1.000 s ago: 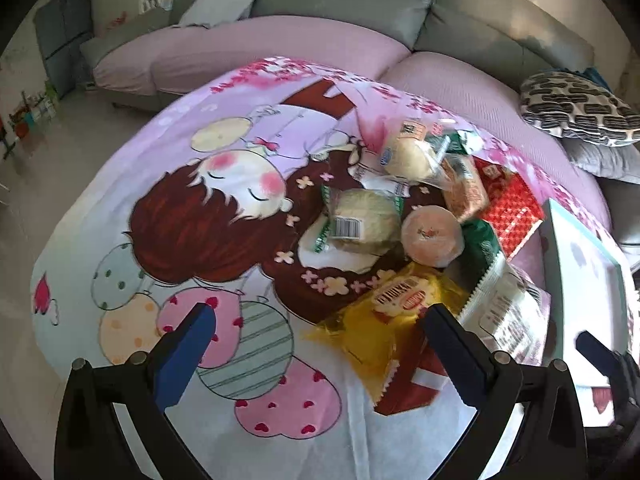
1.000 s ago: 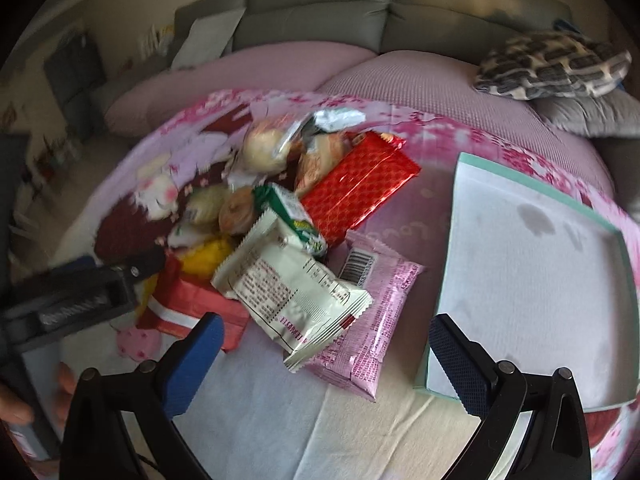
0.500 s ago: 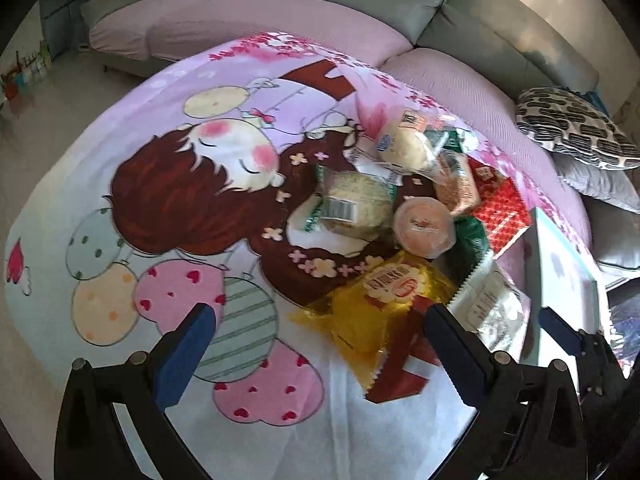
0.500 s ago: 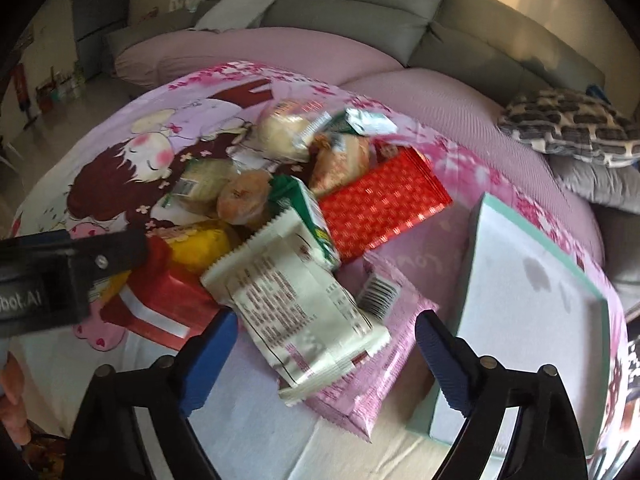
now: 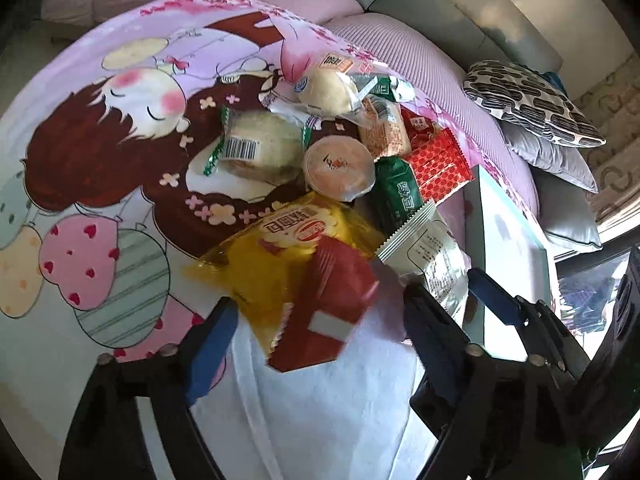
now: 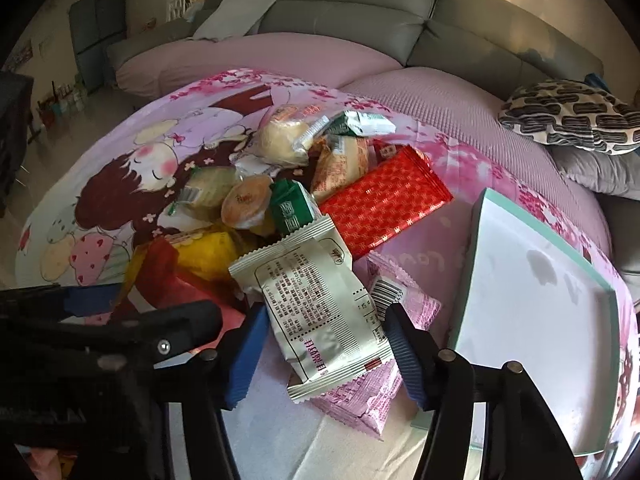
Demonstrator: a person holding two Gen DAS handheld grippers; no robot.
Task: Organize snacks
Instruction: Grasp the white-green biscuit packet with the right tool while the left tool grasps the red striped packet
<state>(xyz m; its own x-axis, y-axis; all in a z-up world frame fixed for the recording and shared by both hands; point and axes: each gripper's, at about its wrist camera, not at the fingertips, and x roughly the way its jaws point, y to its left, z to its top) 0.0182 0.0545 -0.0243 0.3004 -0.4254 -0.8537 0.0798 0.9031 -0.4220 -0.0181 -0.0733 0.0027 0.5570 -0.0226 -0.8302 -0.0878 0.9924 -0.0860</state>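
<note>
Right gripper point(image 6: 324, 354): your jaws, just closing, straddle the white packet point(image 6: 320, 308); pads not visibly pressing.
Left gripper point(image 5: 316, 340): narrowing around the red packet point(image 5: 328, 312), no grip yet.
Packet axis: runs away from you, between the pads.
Tray point(image 6: 536, 320): just right, empty.

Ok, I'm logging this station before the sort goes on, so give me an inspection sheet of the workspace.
Surface: cartoon-print cloth, partly bare.
Job's things: snack pile at centre; white packet lies on pink packet; red packet overlaps yellow bag; tray beside the pile, nothing in it.
Clutter: nothing seen.
Grippers: left gripper straddles the red packet; right gripper straddles the white packet; both jaws have just been closing, pads not yet pressing.
Cables: nothing seen.
Surroundings: grey sofa, patterned cushion.
</note>
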